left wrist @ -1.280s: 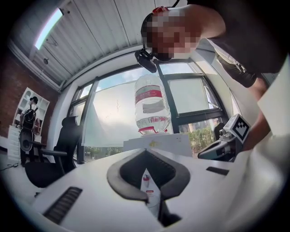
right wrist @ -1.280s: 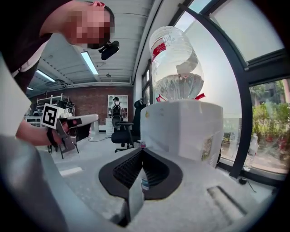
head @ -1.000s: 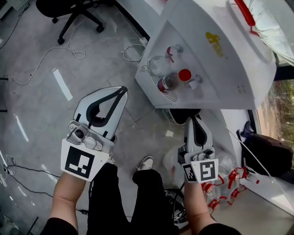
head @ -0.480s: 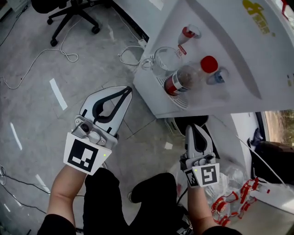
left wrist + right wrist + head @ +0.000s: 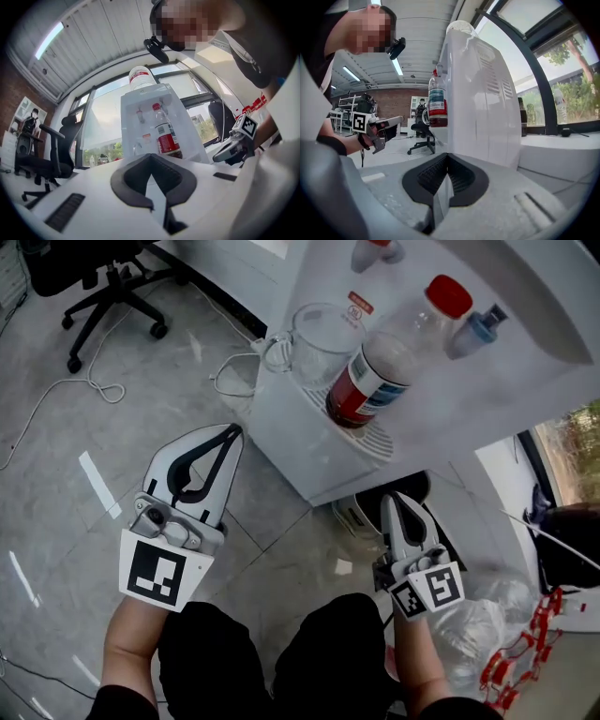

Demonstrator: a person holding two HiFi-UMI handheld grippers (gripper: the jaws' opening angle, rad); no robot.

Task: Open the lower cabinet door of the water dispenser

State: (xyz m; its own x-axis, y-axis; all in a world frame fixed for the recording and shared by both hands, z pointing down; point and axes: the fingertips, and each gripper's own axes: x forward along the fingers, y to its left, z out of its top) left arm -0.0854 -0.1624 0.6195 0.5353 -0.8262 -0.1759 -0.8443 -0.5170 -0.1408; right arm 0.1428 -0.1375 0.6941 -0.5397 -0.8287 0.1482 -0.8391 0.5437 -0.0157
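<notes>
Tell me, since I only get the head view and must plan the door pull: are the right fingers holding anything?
Observer: No. The right gripper view shows the right gripper shut, with nothing between its fingers. It looks along the dispenser's side.
Operator: And the left?
Observer: The left gripper is shut and empty too. It faces the dispenser's front, where the bottle stands.
Operator: Anything on top of the dispenser?
Observer: Yes, a jug sits on top.
</notes>
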